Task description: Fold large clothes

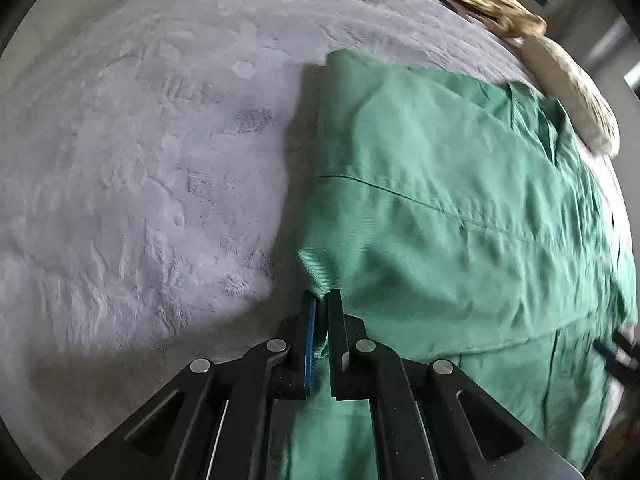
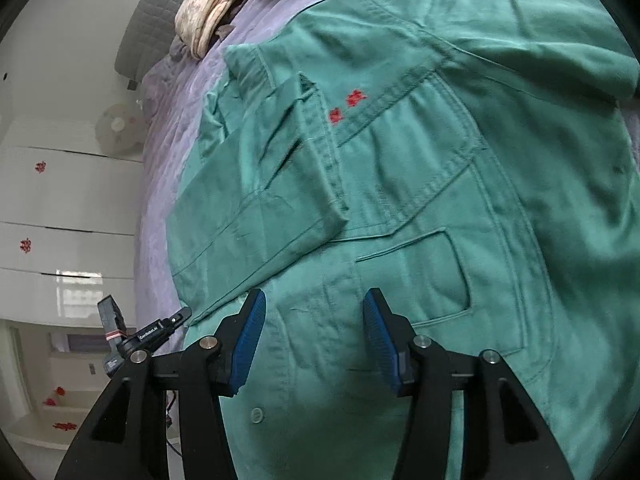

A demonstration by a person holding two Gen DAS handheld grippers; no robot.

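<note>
A large green work shirt (image 2: 400, 184) lies spread on a bed covered with a pale lilac plush blanket (image 1: 140, 168). It has a chest pocket, small red embroidery (image 2: 346, 106) and one sleeve folded across the front. In the left wrist view my left gripper (image 1: 322, 304) is shut on the edge of the green shirt (image 1: 440, 200), and fabric shows between its blue pads. My right gripper (image 2: 314, 300) hovers open over the shirt's lower front near a pocket, with nothing between its fingers. The left gripper (image 2: 160, 332) also shows at the shirt's left edge.
A crumpled beige cloth (image 2: 212, 4) lies at the head of the bed by a grey quilted headboard (image 2: 160, 12). White drawers (image 2: 64, 208) and a fan (image 2: 118, 126) stand past the bed's left edge.
</note>
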